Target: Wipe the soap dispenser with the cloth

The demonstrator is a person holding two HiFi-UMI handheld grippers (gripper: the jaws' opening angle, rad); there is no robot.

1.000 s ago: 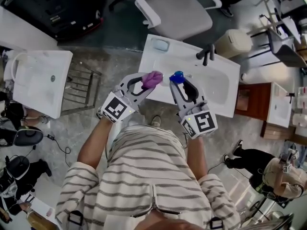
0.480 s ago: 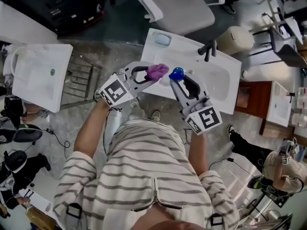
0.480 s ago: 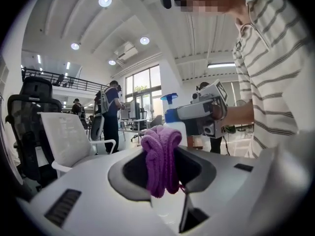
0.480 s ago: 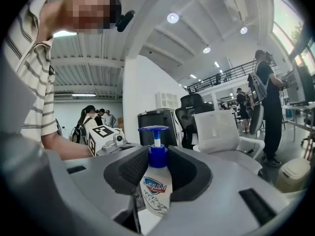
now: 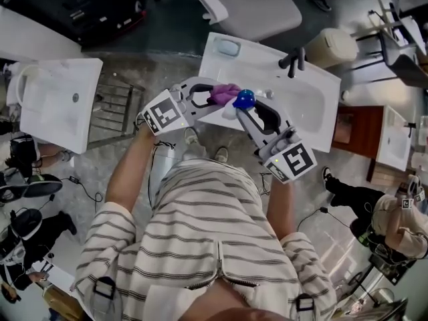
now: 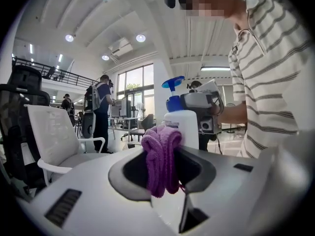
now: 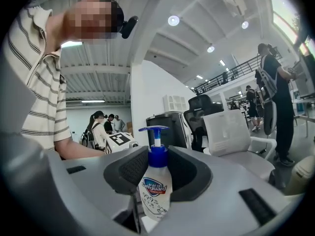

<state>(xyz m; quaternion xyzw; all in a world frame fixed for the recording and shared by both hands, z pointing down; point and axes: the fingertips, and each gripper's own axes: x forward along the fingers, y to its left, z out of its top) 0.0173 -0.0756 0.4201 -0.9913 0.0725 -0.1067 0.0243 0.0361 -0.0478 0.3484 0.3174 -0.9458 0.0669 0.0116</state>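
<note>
Now the left gripper (image 5: 211, 96), jaws clamped on the purple cloth (image 5: 225, 93), has swung in over the basin's (image 5: 304, 116) near edge to the soap dispenser (image 7: 156, 191) gripped between the right gripper's (image 5: 247, 114) 2 jaws, and seemingly touches it, so wiping is starting.

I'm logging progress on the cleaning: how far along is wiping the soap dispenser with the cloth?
Done: both are picked up, the purple cloth clamped in the left gripper, the soap dispenser upright in the right gripper. In hand: the cloth sits against the dispenser's side, so wiping looks under way. Left: the rest of the dispenser; how much is wiped already cannot be told.
</note>
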